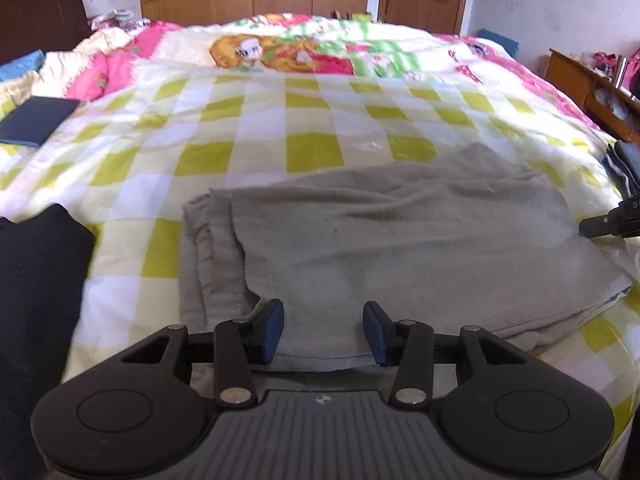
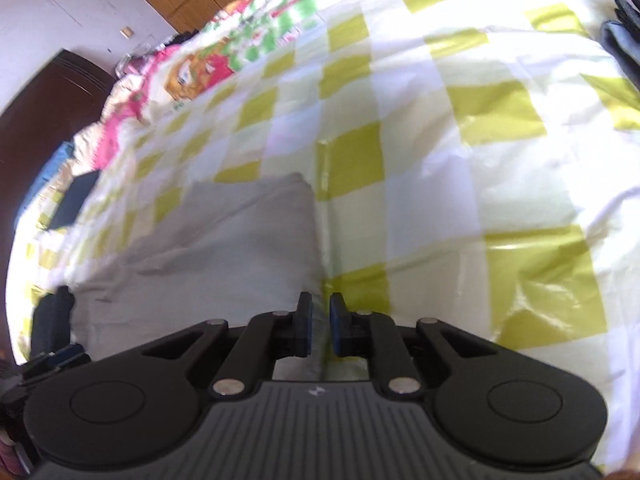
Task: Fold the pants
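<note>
Left wrist view: grey folded pants (image 1: 400, 248) are seen lying on a green-and-white checked bedspread (image 1: 248, 120). The left gripper (image 1: 324, 330) is held above their near edge, jaws apart, nothing gripped. The right gripper (image 2: 320, 326) is nearly closed, apparently empty, at the pants' right edge. No writing is legible.

Black tongs (image 1: 323, 330), blue pads (image 1: 273, 330)

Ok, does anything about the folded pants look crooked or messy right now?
Slightly. The grey pants lie folded on the checked cover, but at their left edge the layers are staggered, so lower hems stick out past the top one. The surface carries loose wrinkles. Nothing looks spilled or damaged.
</note>
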